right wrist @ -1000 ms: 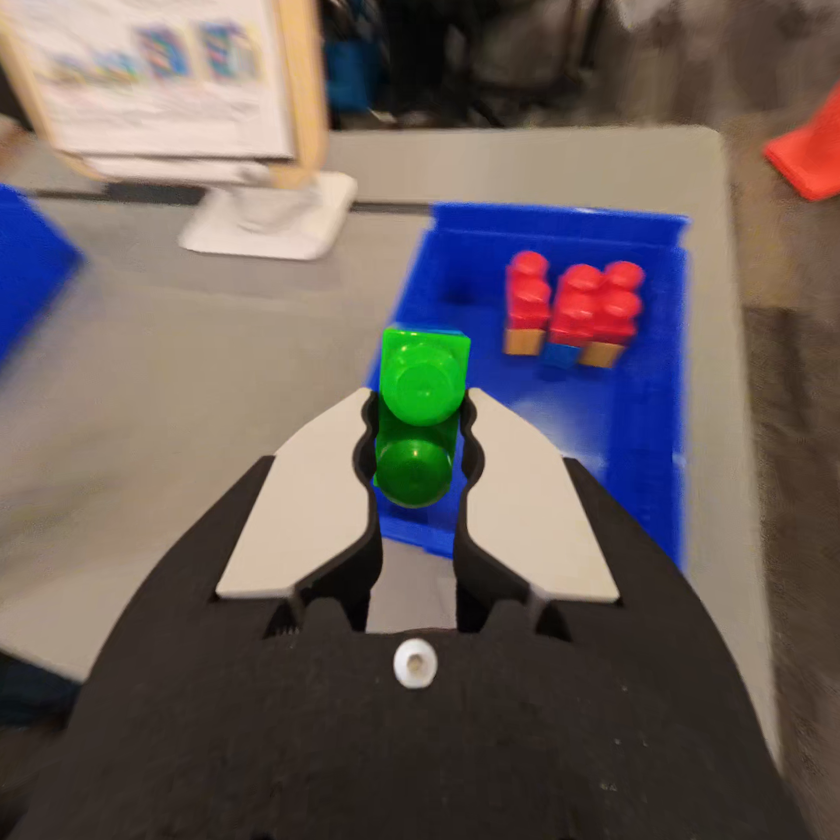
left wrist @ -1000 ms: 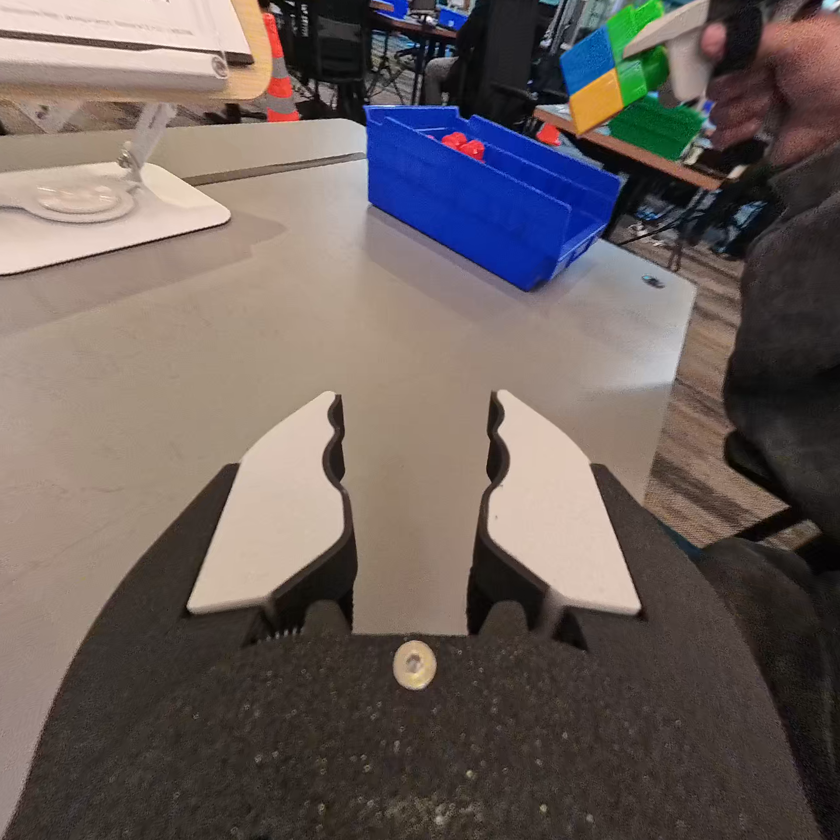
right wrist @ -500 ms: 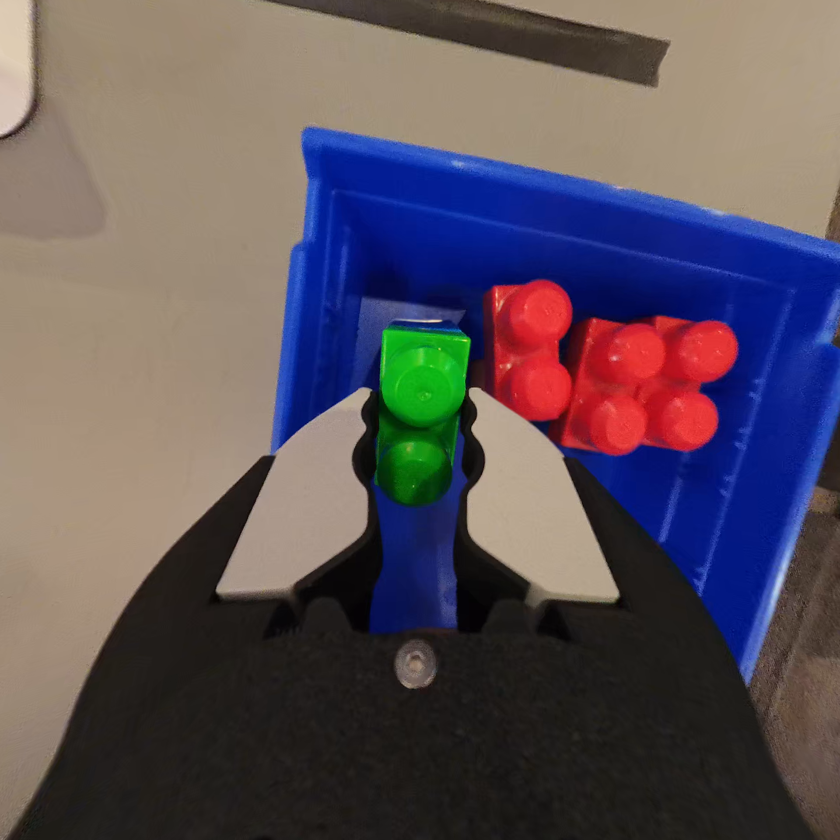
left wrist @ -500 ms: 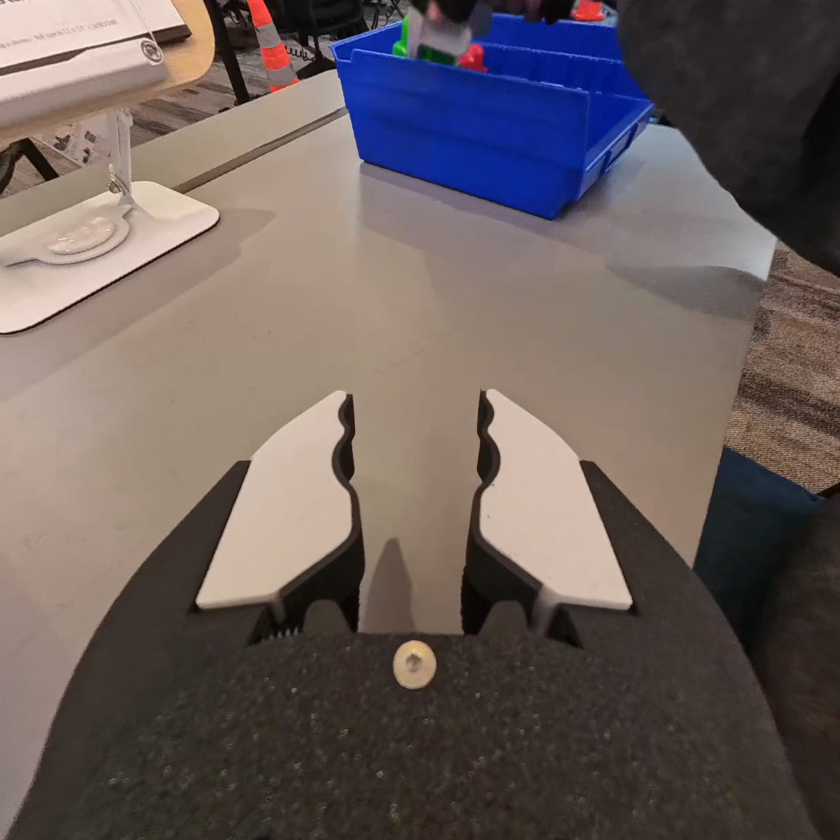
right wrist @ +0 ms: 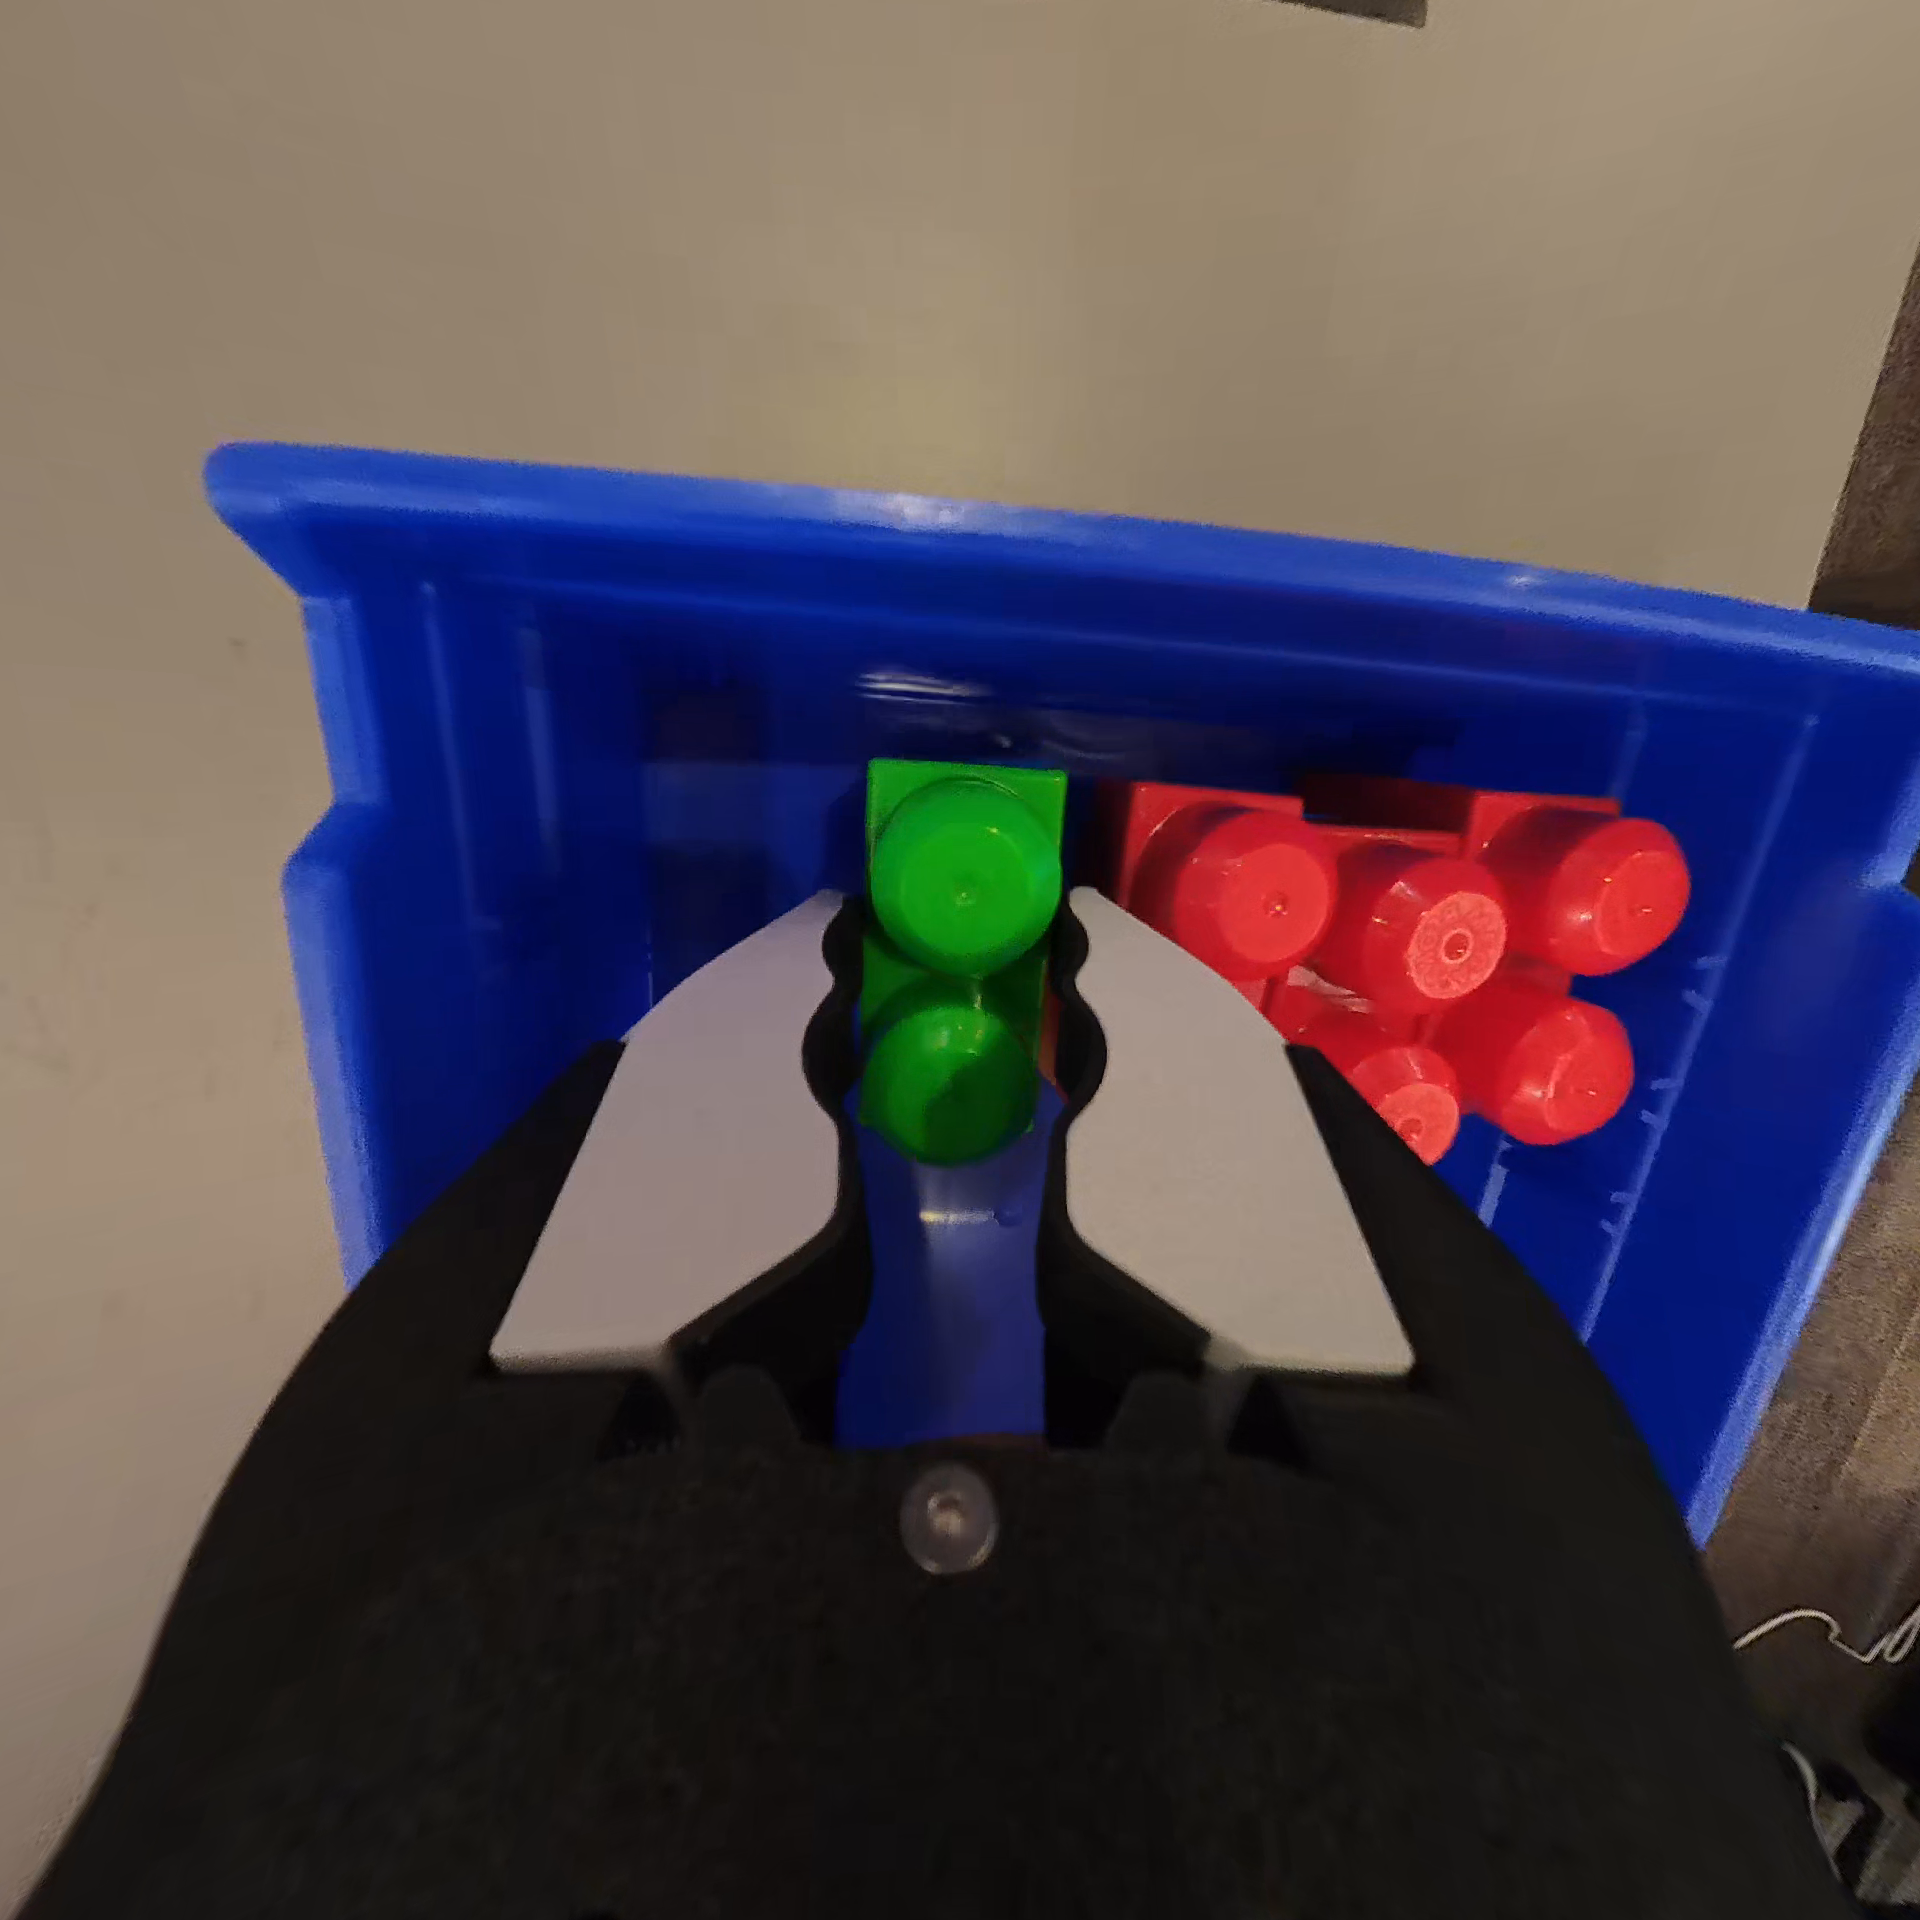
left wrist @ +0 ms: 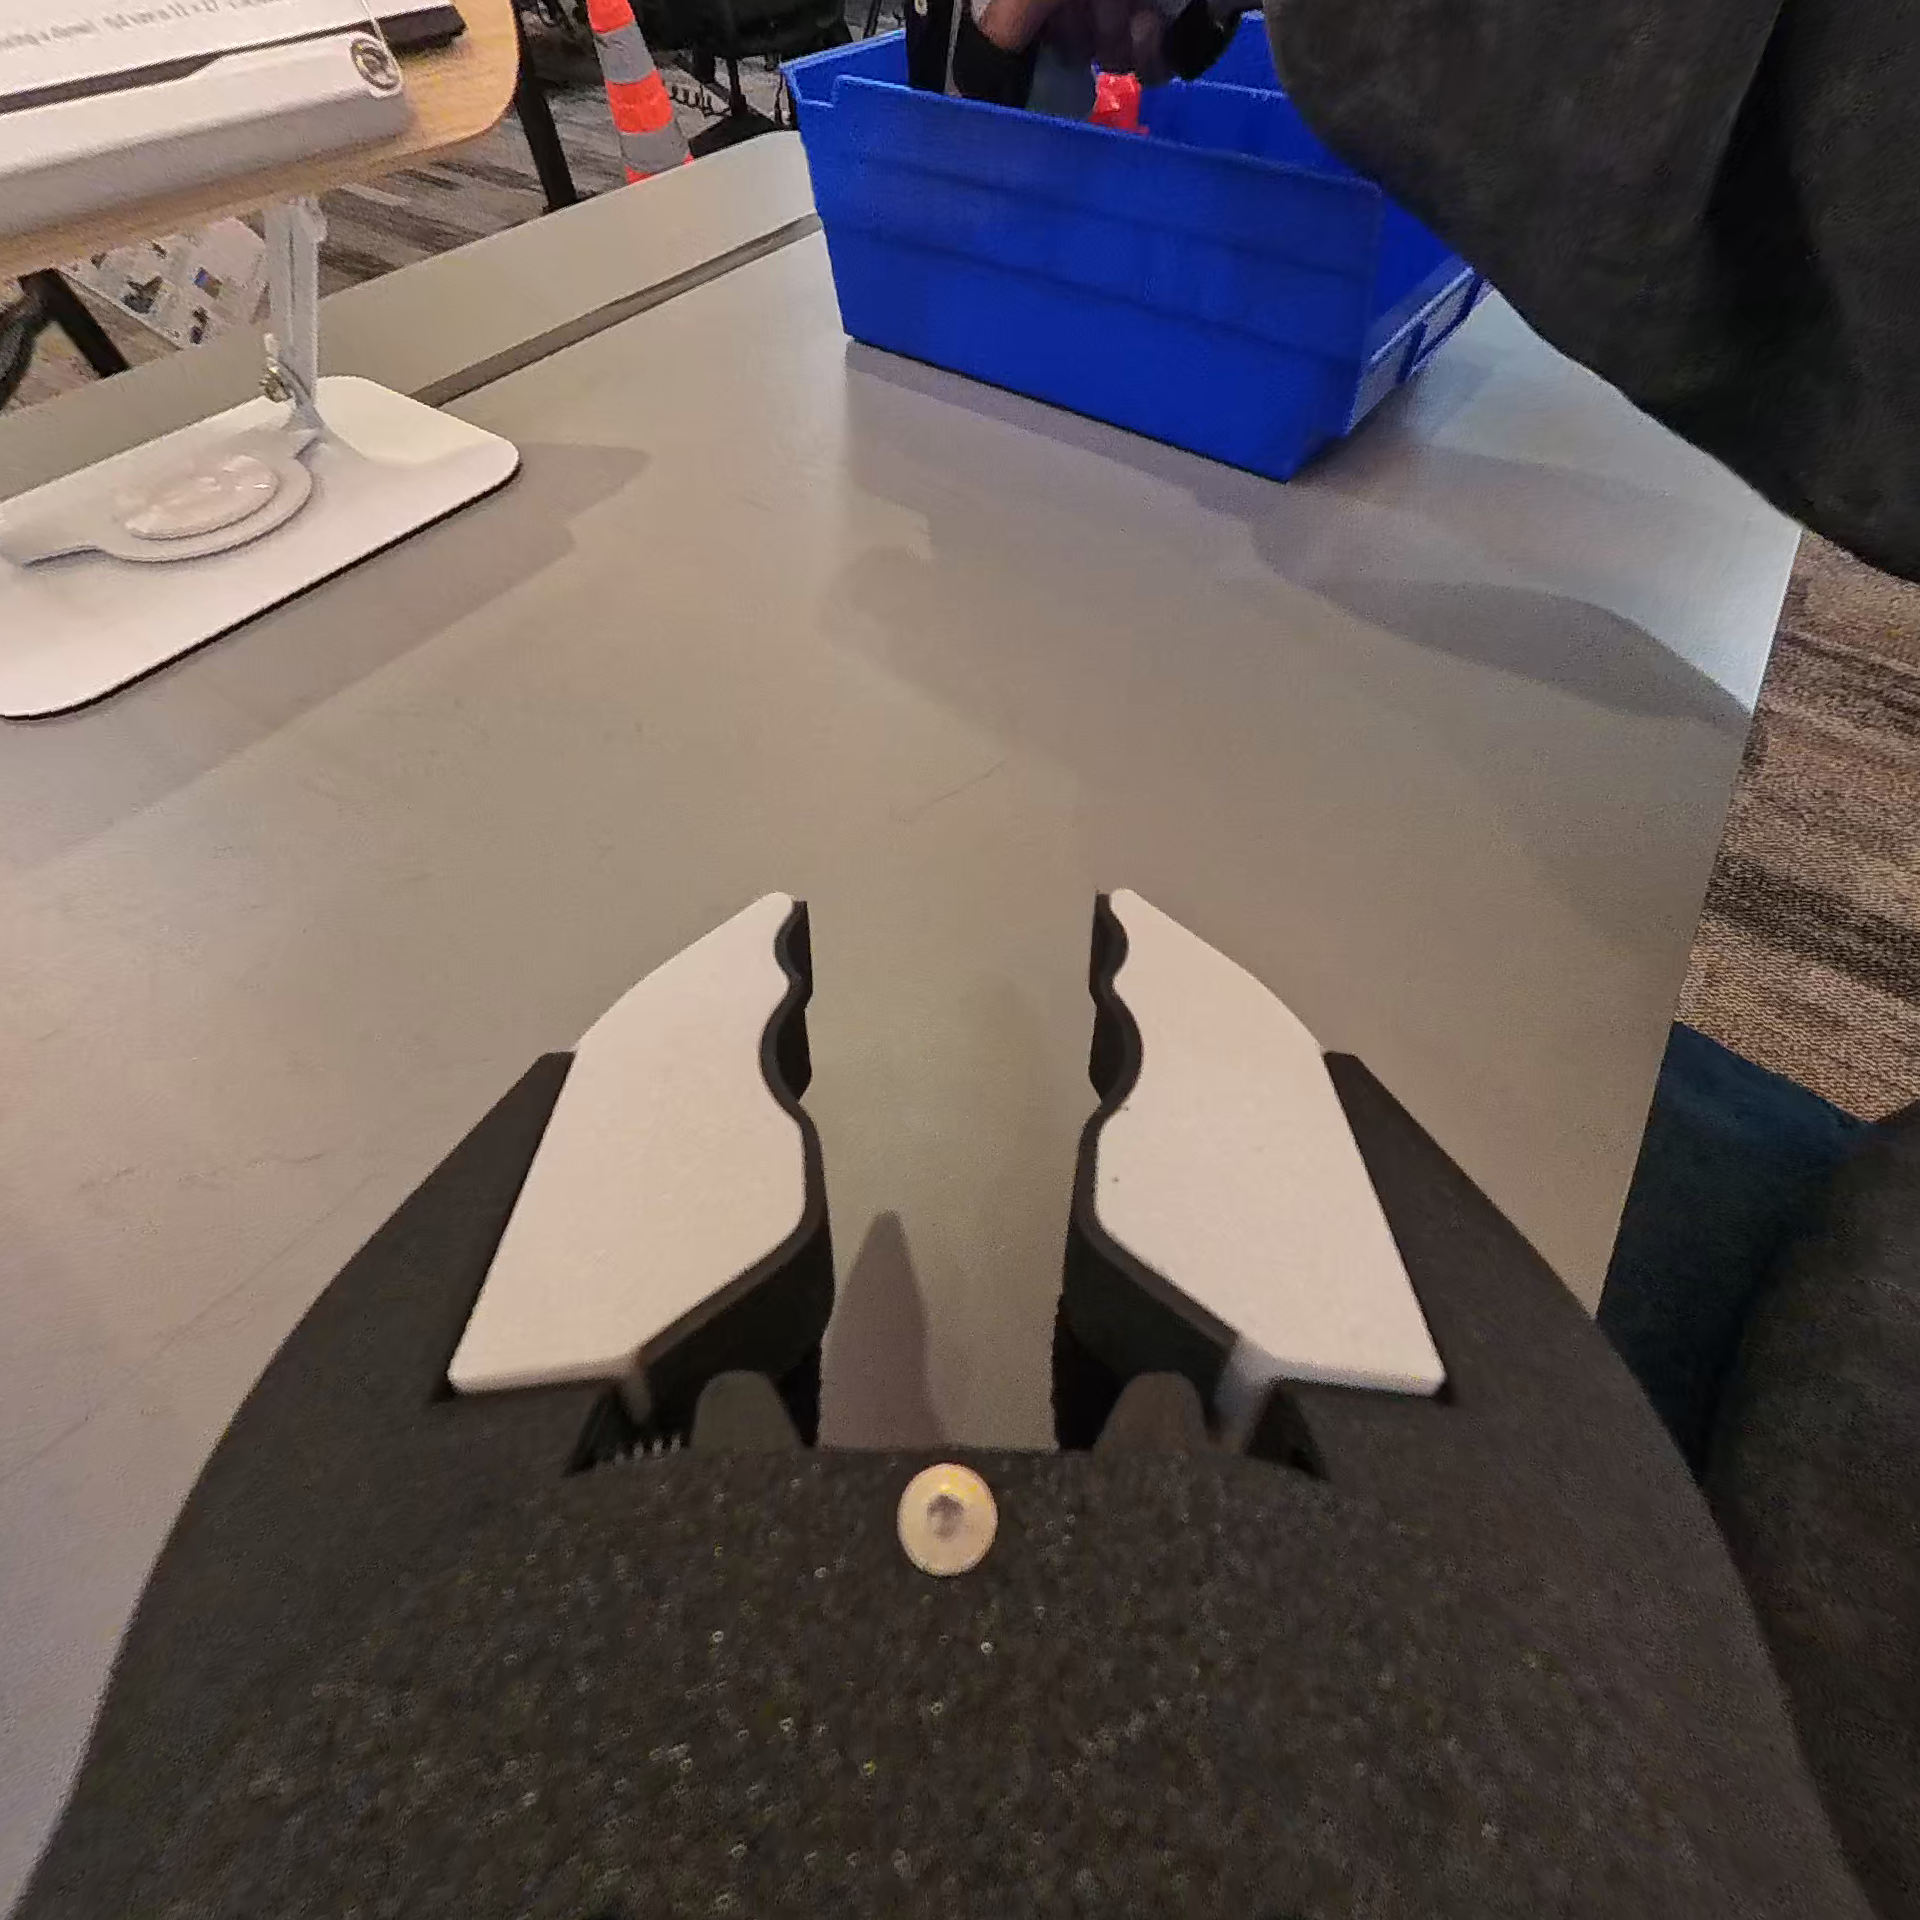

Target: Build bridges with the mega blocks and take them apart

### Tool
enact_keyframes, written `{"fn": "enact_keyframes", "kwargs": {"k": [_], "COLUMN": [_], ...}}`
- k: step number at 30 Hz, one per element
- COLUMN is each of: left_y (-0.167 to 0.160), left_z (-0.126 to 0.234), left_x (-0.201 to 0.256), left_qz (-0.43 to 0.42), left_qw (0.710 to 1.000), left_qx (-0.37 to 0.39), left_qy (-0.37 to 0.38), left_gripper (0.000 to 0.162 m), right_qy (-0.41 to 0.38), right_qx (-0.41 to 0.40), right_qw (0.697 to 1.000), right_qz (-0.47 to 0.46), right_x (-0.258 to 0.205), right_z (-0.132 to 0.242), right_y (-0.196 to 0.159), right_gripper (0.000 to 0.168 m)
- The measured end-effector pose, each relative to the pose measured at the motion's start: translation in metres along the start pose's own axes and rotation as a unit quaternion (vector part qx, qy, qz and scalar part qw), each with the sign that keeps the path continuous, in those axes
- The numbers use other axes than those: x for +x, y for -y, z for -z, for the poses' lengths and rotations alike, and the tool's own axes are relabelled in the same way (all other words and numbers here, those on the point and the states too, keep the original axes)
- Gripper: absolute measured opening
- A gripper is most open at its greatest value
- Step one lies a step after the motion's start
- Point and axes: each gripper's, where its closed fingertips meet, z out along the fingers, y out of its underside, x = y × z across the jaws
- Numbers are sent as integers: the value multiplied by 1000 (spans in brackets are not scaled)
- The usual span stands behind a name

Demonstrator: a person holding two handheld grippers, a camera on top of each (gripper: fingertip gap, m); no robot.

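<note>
My right gripper [right wrist: 956, 925] is shut on a green two-stud block [right wrist: 961, 966] and holds it low inside the blue bin [right wrist: 727, 561], close beside the red blocks [right wrist: 1455, 935] on its right. What is stacked under the green block is hidden. My left gripper [left wrist: 943, 914] is open and empty, low over the bare grey table [left wrist: 935, 623]. In the left wrist view the blue bin [left wrist: 1091, 281] stands at the far right of the table, with a red block [left wrist: 1117, 99] showing above its rim and a hand [left wrist: 1081, 26] reaching in.
A white stand base [left wrist: 208, 520] carrying a wooden board [left wrist: 260, 114] stands at the far left. A dark sleeve [left wrist: 1662, 260] crosses the upper right. The table's right edge [left wrist: 1766, 644] drops to carpet. An orange cone [left wrist: 634, 94] stands on the floor behind. There is about 45 centimetres between the tips of the two grippers.
My right gripper has swung over the blue bin and lowered the green block in beside the red blocks. My left gripper has narrowed a little and stayed open over the table.
</note>
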Motion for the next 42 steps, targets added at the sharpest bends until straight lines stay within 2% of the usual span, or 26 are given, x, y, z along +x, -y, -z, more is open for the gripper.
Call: {"fn": "enact_keyframes", "kwargs": {"k": [3,5,7,10,13,16,18,21,24,26,29,32,38,40,42], "left_y": [1,3,6,9,13,18,21,15,6,-2,-19,-28,-31,-22,-4], "left_z": [-1,1,3,7,11,16,20,26,33,36,36,35,44,57,86], "left_x": [3,4,5,0,-11,-22,-28,-38,-41,-39,-35,-35,-37,-37,-49], "left_qz": [-5,-8,-15,-24,-25,-8,8,36,70,87,101,101,97,91,74], "left_qw": [1000,1000,1000,999,998,996,994,990,986,985,985,985,986,988,988], "left_qx": [-1,3,10,19,34,52,66,60,54,46,17,1,-3,4,19], "left_qy": [-1,3,6,22,50,75,86,125,142,141,138,138,138,127,134], "left_gripper": [52,52,53,54,55,54,55,59,60,60,61,62,62,61,60], "right_qy": [11,12,39,43,86,169,234,326,322,334,311,274,290,294,298], "right_qx": [1,30,74,177,320,447,497,532,528,526,533,540,530,529,525], "right_qw": [1000,999,996,982,941,870,824,768,770,766,766,767,770,770,772], "right_qz": [7,13,21,48,69,122,140,142,157,158,180,214,206,201,198], "right_x": [-2,1,-3,-4,-25,-83,-132,-205,-244,-259,-267,-268,-269,-269,-268], "right_z": [0,18,51,130,216,264,265,235,191,179,163,156,152,152,150], "right_y": [-3,3,10,14,-6,-58,-101,-156,-183,-195,-207,-209,-202,-201,-200], "right_gripper": [40,47,51,53,53,58,64,66,67,66,65,61,59,59,58]}}
